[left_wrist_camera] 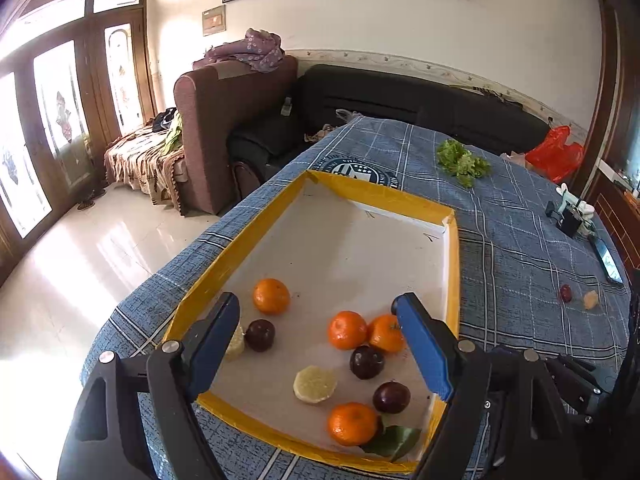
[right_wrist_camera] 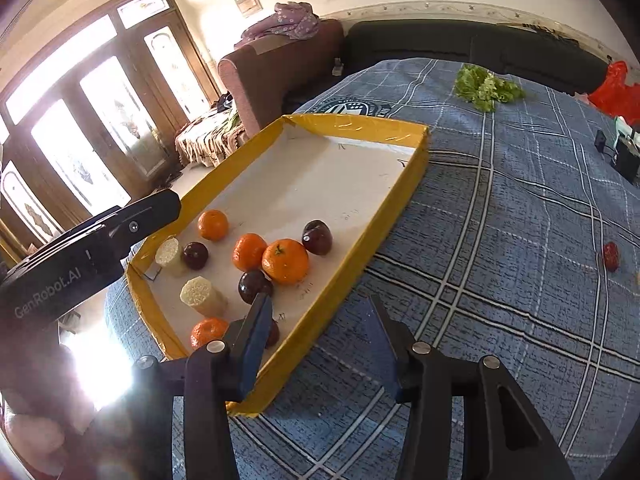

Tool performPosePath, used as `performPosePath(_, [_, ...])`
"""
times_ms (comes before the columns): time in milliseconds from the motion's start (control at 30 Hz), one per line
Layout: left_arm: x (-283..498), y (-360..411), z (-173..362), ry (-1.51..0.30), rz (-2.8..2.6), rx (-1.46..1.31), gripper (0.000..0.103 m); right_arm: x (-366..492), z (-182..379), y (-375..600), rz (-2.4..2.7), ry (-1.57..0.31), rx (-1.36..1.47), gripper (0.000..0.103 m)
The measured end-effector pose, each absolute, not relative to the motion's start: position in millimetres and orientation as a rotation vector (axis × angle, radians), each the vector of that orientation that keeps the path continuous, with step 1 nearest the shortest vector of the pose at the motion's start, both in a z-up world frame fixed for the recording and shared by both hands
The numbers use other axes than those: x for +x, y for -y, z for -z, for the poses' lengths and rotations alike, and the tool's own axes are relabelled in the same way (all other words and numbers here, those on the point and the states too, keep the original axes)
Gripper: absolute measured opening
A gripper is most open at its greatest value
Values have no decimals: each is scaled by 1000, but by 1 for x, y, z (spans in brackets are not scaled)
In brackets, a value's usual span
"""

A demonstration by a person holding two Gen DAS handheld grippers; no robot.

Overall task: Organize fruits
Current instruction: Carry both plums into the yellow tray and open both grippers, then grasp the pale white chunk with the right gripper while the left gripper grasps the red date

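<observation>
A yellow-rimmed tray (left_wrist_camera: 451, 264) with a white floor lies on the blue plaid tablecloth. It holds several oranges (left_wrist_camera: 347, 330), dark plums (left_wrist_camera: 367, 362) and pale cut cylinders (left_wrist_camera: 315, 384). My left gripper (left_wrist_camera: 316, 312) hovers above the tray's near end, open, with nothing between its blue pads. In the right wrist view the same tray (right_wrist_camera: 404, 196) is at centre left with an orange (right_wrist_camera: 285, 261) in its middle. My right gripper (right_wrist_camera: 318, 306) stands open over the tray's near right rim, empty. A small red fruit (right_wrist_camera: 611, 256) lies loose on the cloth at far right.
Leafy greens (left_wrist_camera: 462, 162) lie at the table's far side beside a red plastic bag (left_wrist_camera: 554, 154). A phone (left_wrist_camera: 608, 260) and small black device (left_wrist_camera: 568, 220) sit near the right edge, with a pale fruit piece (left_wrist_camera: 591, 299). Sofas stand beyond the table.
</observation>
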State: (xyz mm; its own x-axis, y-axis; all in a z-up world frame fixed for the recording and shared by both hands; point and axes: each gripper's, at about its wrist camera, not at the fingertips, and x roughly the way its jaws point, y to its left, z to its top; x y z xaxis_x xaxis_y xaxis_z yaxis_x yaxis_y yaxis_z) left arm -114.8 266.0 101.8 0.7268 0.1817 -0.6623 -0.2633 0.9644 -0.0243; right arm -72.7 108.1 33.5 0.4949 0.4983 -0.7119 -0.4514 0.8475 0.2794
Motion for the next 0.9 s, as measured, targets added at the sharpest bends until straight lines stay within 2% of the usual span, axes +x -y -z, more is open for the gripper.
performPosePath(567, [-114, -233, -105, -744, -167, -70, 81, -68, -28, -46, -459, -887, 169, 56])
performPosePath(900, [-102, -194, -113, -755, 32, -74, 83, -42, -54, 118, -56, -785, 207, 56])
